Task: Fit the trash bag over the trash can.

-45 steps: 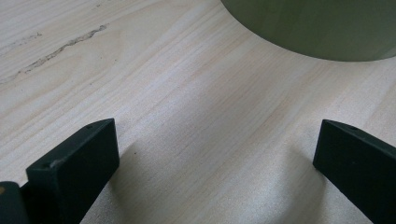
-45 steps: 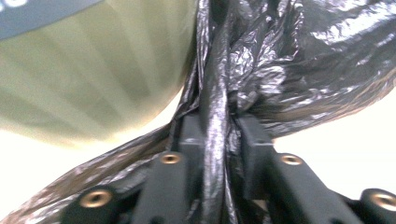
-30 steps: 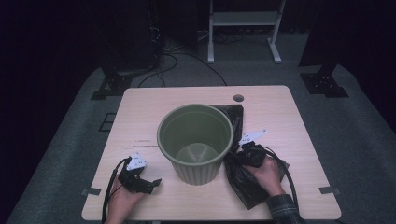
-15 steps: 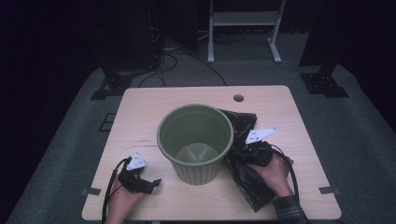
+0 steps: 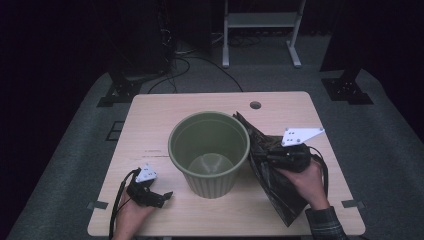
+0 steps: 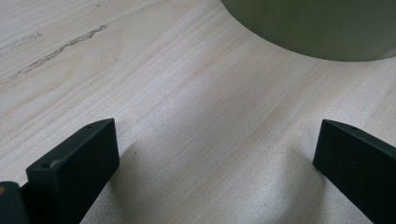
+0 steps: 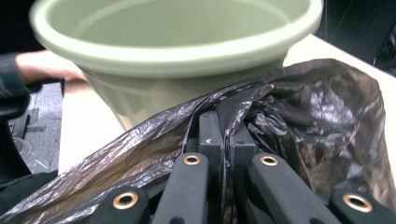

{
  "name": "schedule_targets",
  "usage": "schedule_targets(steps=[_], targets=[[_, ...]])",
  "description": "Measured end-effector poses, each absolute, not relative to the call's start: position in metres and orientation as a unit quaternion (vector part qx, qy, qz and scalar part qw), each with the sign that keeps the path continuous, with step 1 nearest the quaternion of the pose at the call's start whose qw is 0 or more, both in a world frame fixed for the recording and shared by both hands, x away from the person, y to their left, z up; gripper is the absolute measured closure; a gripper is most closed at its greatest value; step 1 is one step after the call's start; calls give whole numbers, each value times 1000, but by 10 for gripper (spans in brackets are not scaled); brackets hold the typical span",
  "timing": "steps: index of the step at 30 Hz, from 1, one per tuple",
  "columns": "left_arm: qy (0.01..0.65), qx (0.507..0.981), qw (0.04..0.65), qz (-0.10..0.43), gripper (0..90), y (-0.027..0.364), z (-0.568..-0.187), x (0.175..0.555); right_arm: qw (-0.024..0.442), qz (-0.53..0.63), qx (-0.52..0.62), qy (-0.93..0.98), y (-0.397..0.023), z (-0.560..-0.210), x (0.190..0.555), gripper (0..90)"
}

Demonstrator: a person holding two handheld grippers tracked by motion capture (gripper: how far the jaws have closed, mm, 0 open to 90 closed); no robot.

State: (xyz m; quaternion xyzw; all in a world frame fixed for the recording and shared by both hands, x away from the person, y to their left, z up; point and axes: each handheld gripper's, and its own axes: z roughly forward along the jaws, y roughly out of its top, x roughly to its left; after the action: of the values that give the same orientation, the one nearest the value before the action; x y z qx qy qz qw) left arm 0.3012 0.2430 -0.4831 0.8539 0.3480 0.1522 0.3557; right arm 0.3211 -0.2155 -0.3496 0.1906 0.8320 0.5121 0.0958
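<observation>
A green plastic bin (image 5: 209, 150) stands upright in the middle of the wooden table (image 5: 150, 120), with nothing inside. To its right, my right gripper (image 5: 262, 157) is shut on a black plastic bag (image 5: 272, 175) and holds it lifted beside the bin's rim. In the right gripper view the jaws pinch a fold of the bag (image 7: 299, 107) just below the bin (image 7: 177, 32). My left gripper (image 5: 167, 196) rests on the table near the front left, open, with bare wood between its jaws. The bin's base (image 6: 317, 28) shows ahead of the left gripper (image 6: 217, 149).
A round cable hole (image 5: 255, 105) sits near the table's far edge. Past the table are a white metal stand (image 5: 260, 30), dark equipment with cables on the floor and black stands at both sides. A scuff mark (image 5: 155, 153) marks the wood left of the bin.
My right gripper has risen with the black bag, which now stands higher against the bin's right side. The left gripper has stayed where it was.
</observation>
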Motion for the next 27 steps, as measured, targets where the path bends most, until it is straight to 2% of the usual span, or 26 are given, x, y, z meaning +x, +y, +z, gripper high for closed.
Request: schedule_targets(steps=[14,27], targets=[[347,855,355,153,0,243,-483,301,101,555,141,814,-218,-293,309,870],[347,854,355,153,0,243,-483,301,78,579,76,808,-179,-249,309,870]])
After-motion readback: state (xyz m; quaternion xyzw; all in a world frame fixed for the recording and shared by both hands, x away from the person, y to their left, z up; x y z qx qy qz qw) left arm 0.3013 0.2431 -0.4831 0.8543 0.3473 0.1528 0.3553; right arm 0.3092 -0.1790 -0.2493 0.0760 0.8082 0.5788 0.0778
